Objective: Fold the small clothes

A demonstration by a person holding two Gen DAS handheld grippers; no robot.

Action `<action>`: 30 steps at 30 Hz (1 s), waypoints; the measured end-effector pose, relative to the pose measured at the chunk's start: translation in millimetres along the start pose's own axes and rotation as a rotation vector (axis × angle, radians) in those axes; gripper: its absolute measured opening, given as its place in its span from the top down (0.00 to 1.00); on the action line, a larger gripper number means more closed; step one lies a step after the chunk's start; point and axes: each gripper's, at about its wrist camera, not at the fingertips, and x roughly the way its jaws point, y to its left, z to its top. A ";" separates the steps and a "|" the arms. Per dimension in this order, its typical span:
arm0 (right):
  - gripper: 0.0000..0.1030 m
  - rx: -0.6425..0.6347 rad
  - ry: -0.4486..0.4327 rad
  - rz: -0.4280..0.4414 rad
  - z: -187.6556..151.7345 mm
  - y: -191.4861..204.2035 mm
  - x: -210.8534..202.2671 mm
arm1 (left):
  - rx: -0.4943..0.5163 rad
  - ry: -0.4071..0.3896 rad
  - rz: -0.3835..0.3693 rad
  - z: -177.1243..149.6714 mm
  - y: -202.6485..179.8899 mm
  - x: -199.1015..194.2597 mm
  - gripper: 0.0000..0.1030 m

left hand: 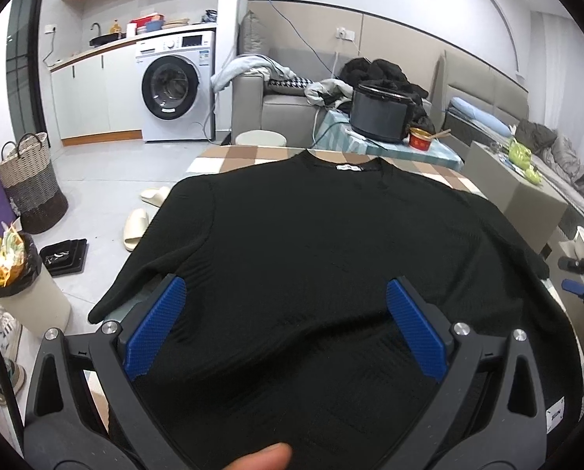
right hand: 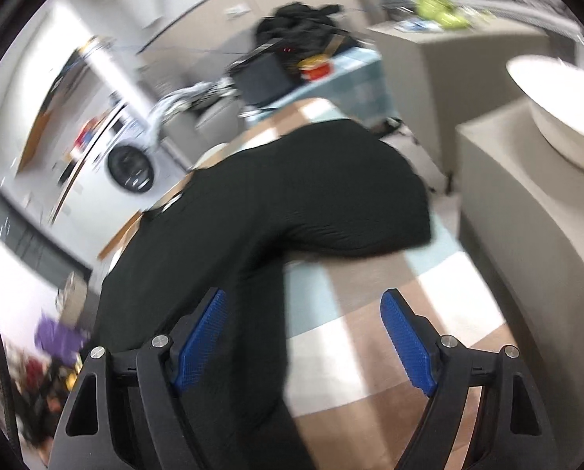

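Note:
A black knit sweater (left hand: pixel 311 235) lies spread flat on a checked tablecloth (left hand: pixel 229 156), its collar with a white label (left hand: pixel 348 167) at the far side. My left gripper (left hand: pixel 286 325) is open, its blue pads (left hand: pixel 157 325) wide apart above the sweater's near hem. In the blurred right wrist view the sweater (right hand: pixel 292 180) lies to the left, one sleeve bent across the cloth (right hand: pixel 370 305). My right gripper (right hand: pixel 303 344) is open and empty, its left pad (right hand: pixel 202 340) over the sweater's edge. The right gripper also shows at the left wrist view's right edge (left hand: pixel 577 274).
A dark cooker (left hand: pixel 382 111) and a red bowl (left hand: pixel 421 139) stand on the table beyond. A grey box (left hand: pixel 527 196) stands right, a white bowl (right hand: pixel 558 117) on another. On the floor left are slippers (left hand: pixel 135 227), a bin (left hand: pixel 29 293) and a woven basket (left hand: pixel 29 180).

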 end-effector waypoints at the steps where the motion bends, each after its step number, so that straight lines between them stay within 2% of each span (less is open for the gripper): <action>1: 0.27 0.022 0.003 -0.001 3.5 -6.5 3.0 | 0.002 0.006 -0.004 0.9 -1.4 5.6 0.03; 5: 0.32 0.117 0.030 -0.009 21.8 -34.0 21.5 | 0.006 0.023 -0.014 3.6 -5.9 24.4 0.08; 11: 0.34 0.150 0.042 -0.060 37.1 -48.3 41.3 | 0.013 0.041 -0.001 8.4 -10.4 48.2 0.08; 14: 0.42 0.152 0.035 -0.049 44.1 -49.9 48.7 | 0.014 0.052 0.002 6.6 -8.1 51.4 0.08; 16: 0.60 0.148 0.022 -0.105 49.3 -49.0 52.7 | 0.016 0.055 0.000 7.7 -9.1 56.4 0.08; 17: 0.64 0.152 0.019 -0.120 51.4 -49.4 55.3 | 0.016 0.054 0.000 7.8 -9.4 57.0 0.08; 19: 0.83 0.178 0.010 -0.139 55.9 -54.5 59.1 | 0.016 0.052 -0.005 8.5 -10.0 59.1 0.08; 22: 0.92 0.217 -0.020 -0.174 62.6 -60.8 56.4 | 0.016 0.053 -0.003 9.7 -10.9 60.2 0.08; 27: 0.93 0.114 -0.083 -0.206 81.7 -40.6 41.9 | -0.008 0.039 -0.002 11.1 -3.8 63.3 0.08; 30: 0.93 0.016 -0.142 -0.153 94.6 -15.2 32.0 | -0.023 0.036 -0.003 9.3 6.5 61.0 0.08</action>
